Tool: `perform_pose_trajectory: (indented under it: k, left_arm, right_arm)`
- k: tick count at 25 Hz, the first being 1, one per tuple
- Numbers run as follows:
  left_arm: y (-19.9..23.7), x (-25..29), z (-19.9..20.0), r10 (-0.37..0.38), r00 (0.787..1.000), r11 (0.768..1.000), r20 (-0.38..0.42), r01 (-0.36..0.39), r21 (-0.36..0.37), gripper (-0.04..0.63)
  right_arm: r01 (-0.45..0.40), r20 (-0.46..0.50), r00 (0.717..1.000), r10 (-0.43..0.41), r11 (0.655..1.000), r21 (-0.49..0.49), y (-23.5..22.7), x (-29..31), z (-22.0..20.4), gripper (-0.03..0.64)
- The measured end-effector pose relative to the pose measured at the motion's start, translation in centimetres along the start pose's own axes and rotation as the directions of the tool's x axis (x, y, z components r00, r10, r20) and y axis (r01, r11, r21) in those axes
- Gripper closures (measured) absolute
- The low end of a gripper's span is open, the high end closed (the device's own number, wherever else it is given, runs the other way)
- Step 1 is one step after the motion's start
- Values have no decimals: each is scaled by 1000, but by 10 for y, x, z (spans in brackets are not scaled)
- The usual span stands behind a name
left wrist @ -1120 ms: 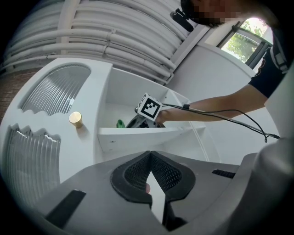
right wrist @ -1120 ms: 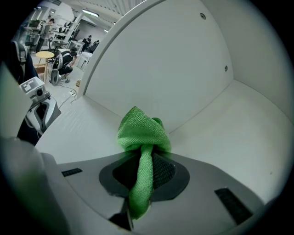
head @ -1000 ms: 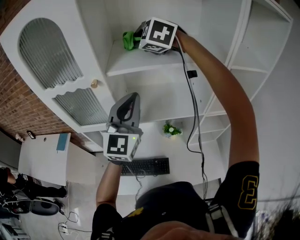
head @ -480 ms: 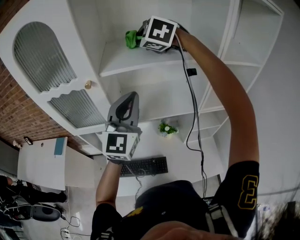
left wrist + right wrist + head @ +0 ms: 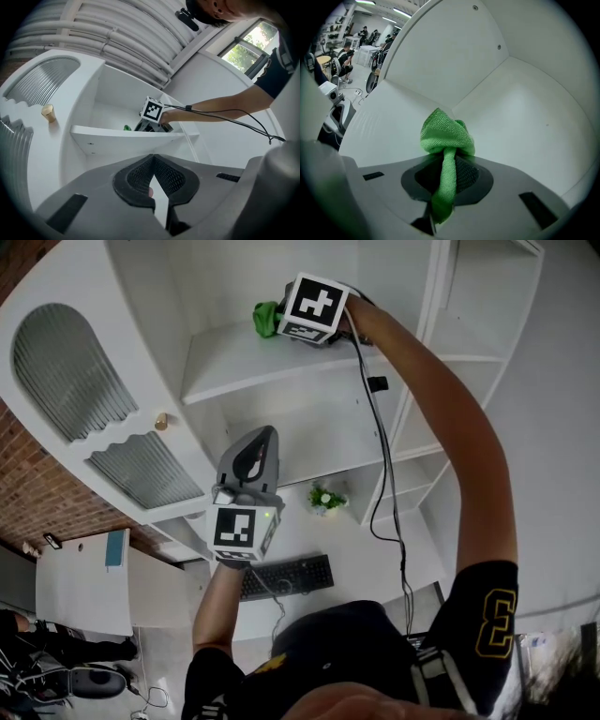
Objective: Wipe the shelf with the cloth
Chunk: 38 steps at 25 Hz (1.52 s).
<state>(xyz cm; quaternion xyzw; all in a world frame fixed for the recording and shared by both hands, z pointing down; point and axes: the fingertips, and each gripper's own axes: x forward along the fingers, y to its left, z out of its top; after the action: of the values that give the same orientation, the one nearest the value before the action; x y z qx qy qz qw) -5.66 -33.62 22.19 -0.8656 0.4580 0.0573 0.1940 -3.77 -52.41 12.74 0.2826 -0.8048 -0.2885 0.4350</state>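
The green microfibre cloth (image 5: 445, 136) is clamped between the jaws of the right gripper (image 5: 449, 174). Its bunched end is held at the white shelf (image 5: 272, 367), close to the back corner. In the head view this is seen toward 12 o'clock. The left gripper (image 5: 153, 161) is held below the shelf, just toward 7 o'clock of centre, with its jaws brought together at the tips and nothing between them. A black keyboard (image 5: 286, 575) is seen at 6 o'clock, with a small potted plant (image 5: 323, 498) at its 12 o'clock.

Grn cloth (image 5: 445, 136) bunched up @ back of wht shelf (image 5: 234, 367).
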Motion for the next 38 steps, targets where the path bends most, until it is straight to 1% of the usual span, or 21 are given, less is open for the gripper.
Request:
perform_pose_trajectory:
  k: [2,4,7,10,12,13,16,19,23,26,29,33,38]
  left_arm:
    - [-2,3,-1,-14,1000,1000,-1,14,3,577]
    - [-4,6,1,-24,1000,1000,15,24,9,577]
    - [-9,11,1,-43,999,999,19,43,-6,577]
    - [-16,16,2,-68,997,997,28,68,-22,577]
    - [-20,17,0,-90,996,996,23,91,-22,577]
    - [-20,18,1,-97,995,995,32,97,-18,577]
    - [-19,21,7,-107,992,994,67,108,-14,577]
    - [-19,23,5,-117,991,993,60,119,-20,577]
    - [-14,25,7,-114,991,993,70,116,-21,577]
    - [-10,25,5,-107,992,994,67,109,-26,577]
    - [-7,25,4,-99,993,994,72,101,-30,577]
    - [-7,21,-1,-94,994,995,53,95,-34,577]
    - [-7,19,2,-88,994,996,66,89,-26,577]
  right_arm:
    - [15,-21,1000,-15,1000,15,-4,-2,-9,574]
    - [28,-42,999,-27,999,32,-7,-5,-17,574]
    - [55,-81,995,-50,997,54,-13,-10,-31,575]
    - [93,-130,988,-83,993,73,-20,-17,-48,575]
    - [113,-160,982,-98,989,91,-24,-21,-58,574]
    - [120,-171,980,-102,988,99,-25,-22,-61,574]
    - [130,-191,976,-106,985,116,-26,-25,-68,574]
    - [146,-222,968,-117,981,124,-28,-28,-77,574]
    - [176,-266,955,-133,973,147,-33,-30,-86,574]
    - [205,-306,940,-152,967,150,-36,-28,-90,574]
    - [246,-353,918,-181,958,148,-42,-29,-97,574]
    - [298,-401,891,-212,940,166,-48,-31,-108,575]
    - [347,-456,857,-238,923,170,-49,-39,-116,574]
